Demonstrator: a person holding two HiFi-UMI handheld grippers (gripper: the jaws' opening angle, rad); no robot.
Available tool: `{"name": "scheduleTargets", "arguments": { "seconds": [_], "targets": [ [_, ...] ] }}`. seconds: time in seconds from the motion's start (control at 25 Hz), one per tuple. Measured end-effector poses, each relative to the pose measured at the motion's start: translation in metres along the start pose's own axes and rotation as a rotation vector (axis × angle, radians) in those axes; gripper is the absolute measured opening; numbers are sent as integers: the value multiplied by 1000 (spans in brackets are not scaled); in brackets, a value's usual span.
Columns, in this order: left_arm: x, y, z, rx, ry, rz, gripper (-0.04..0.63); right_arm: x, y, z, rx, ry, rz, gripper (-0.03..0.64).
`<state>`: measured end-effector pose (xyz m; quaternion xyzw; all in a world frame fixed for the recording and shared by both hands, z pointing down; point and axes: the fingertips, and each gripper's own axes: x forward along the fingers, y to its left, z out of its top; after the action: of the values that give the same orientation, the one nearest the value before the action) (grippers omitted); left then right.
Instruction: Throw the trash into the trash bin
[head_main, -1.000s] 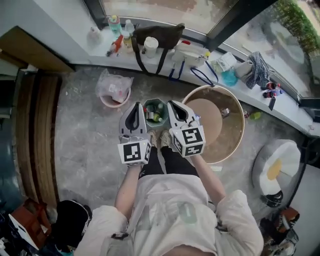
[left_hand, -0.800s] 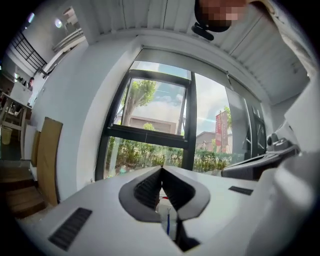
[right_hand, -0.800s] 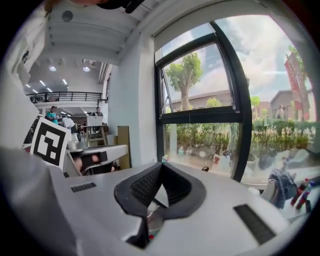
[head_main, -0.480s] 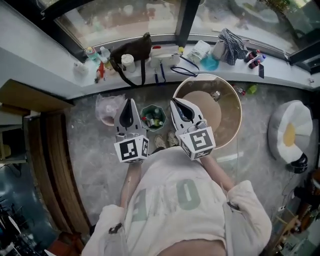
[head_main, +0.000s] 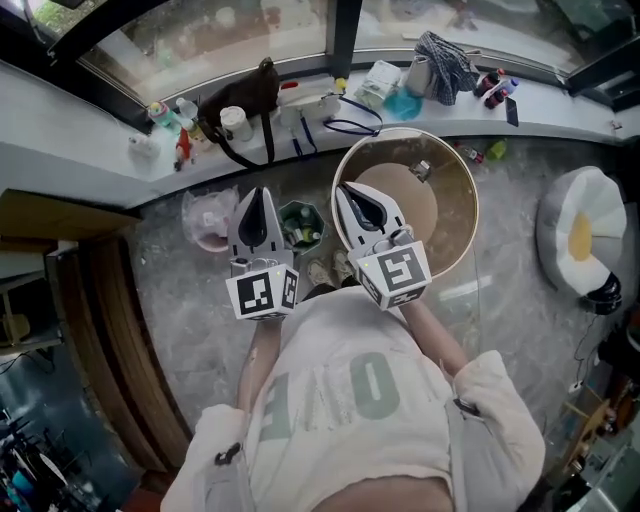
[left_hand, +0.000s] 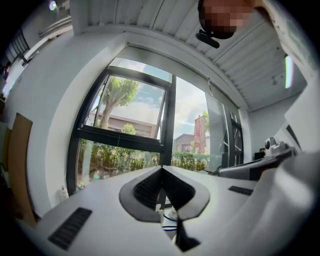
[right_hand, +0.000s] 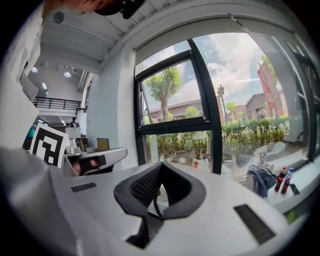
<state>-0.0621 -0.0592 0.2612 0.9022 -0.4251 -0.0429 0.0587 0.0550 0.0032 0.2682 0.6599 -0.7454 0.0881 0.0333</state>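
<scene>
Both the left gripper (head_main: 258, 193) and right gripper (head_main: 344, 189), jaws together and empty, sit higher above the trash bin (head_main: 303, 205) than a second ago, so the throw looks done.

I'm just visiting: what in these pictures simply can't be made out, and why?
Head view: the contents of the green trash bin are too small to name.
Head view: whatever lies under the person is hidden by their torso.
Left gripper view: a white, blue-striped thing sits mostly behind the shut left gripper.
Right gripper view: no bin shows; the right gripper fills the lower half.
</scene>
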Motion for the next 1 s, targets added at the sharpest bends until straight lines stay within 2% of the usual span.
{"name": "scheduleTargets", "arguments": {
  "seconds": [0.2,0.36,0.68,0.88,1.0],
  "targets": [
    [5,-14,1,29,0,-37,11,-10,-9,-7,11,5,-32,13],
    [8,-25,-1,16,5,-72,11,-21,-18,-14,33,12,-73,13],
    [32,-57,-8,-9,1,-199,11,-47,-57,-31,46,42,-238,13],
    [47,-106,-11,-4,14,-279,11,-78,-101,-46,107,65,-334,14],
    [60,-128,-13,8,5,-294,11,-93,-133,-56,164,53,-398,14]
  ]
}}
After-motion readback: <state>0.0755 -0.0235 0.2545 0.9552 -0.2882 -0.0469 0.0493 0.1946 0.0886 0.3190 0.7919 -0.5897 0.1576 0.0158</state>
